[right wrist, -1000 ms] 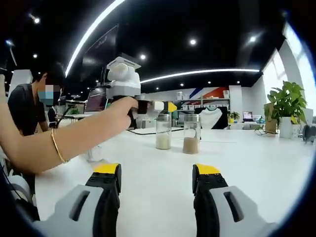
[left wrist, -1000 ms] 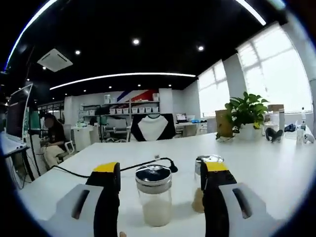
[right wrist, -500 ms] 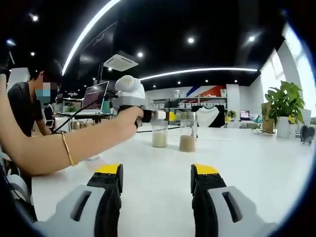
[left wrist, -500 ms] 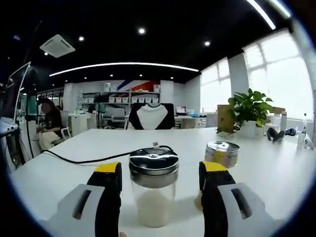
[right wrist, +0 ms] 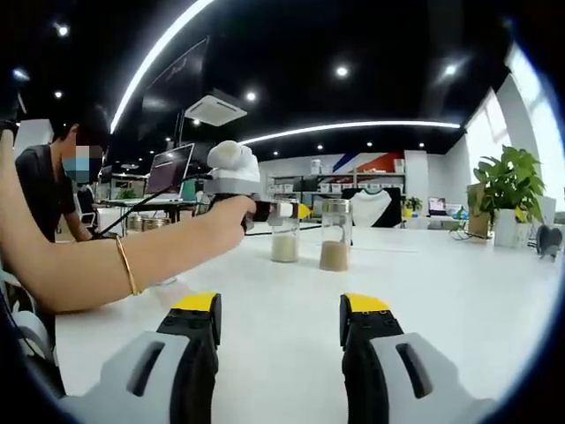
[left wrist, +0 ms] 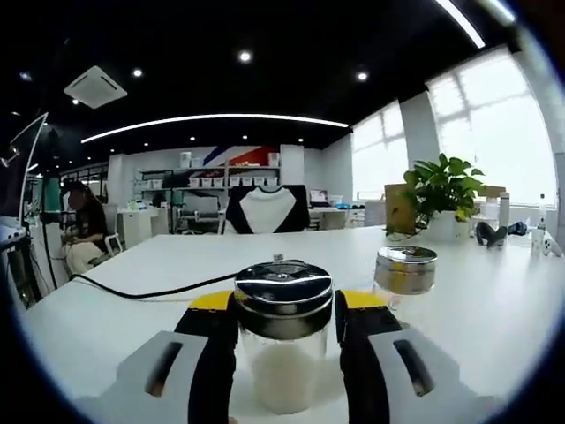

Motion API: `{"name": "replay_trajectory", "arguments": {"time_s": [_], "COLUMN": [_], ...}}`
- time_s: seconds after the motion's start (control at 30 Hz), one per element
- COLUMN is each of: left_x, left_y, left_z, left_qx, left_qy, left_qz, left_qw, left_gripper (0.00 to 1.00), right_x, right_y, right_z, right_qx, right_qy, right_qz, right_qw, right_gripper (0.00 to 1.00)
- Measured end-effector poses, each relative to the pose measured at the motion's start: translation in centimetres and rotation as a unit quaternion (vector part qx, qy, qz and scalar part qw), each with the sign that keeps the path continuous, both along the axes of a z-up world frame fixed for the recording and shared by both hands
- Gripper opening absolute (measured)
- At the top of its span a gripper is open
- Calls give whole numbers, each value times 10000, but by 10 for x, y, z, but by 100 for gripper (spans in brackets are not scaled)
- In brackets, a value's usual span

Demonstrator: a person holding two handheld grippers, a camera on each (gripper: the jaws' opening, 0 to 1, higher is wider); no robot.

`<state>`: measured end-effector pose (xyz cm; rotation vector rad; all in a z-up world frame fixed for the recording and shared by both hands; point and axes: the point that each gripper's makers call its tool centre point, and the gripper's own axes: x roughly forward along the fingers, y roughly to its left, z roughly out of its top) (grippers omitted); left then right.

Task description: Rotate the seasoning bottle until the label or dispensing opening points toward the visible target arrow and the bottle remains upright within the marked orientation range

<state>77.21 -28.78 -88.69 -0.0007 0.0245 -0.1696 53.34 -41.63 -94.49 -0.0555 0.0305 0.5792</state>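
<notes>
Seasoning bottle, clear glass with white powder and a chrome lid [left wrist: 282, 344], stands upright on the white table [left wrist: 494, 309], pinched by the left gripper [left wrist: 284, 311]. Next comes turning it; the right gripper [right wrist: 279, 311] is spread, idle.

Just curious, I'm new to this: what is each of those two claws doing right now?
Left gripper: closed on the white-powder seasoning bottle.
Right gripper: open, holding nothing.

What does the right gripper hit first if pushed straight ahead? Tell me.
Probably nothing close: bare white table lies ahead of the right gripper. Farther along, the brown-filled bottle stands nearest that line, though depth is unclear.
</notes>
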Motion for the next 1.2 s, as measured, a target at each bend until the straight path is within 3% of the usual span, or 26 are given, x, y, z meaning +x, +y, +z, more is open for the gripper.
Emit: {"name": "replay_trajectory", "arguments": {"time_s": [0.4, 0.53, 0.8, 0.97, 1.2], "left_x": [-7, -6, -10, -15, -32], "left_y": [-7, -7, -9, -8, -15], "left_z": [4, 5, 8, 22, 43], "left_qx": [-111, -314, -223, -290, -129], "left_qy": [-35, -43, -32, -182, -428], "left_qz": [-112, -222, -158, -228, -312], "left_qw": [9999, 9993, 9996, 9992, 9985], "left_gripper": [43, 42, 42, 42, 42], "right_x": [0, 0, 0, 0, 0], "right_y": [0, 1, 0, -3, -5], "right_z": [-1, -1, 0, 3, 5], "right_qx": [30, 20, 81, 186, 304], "right_qy": [26, 25, 20, -18, -39], "right_qz": [-8, 22, 36, 3, -11], "right_qw": [10000, 10000, 10000, 9998, 9995], "right_gripper": [51, 51, 51, 51, 51]}}
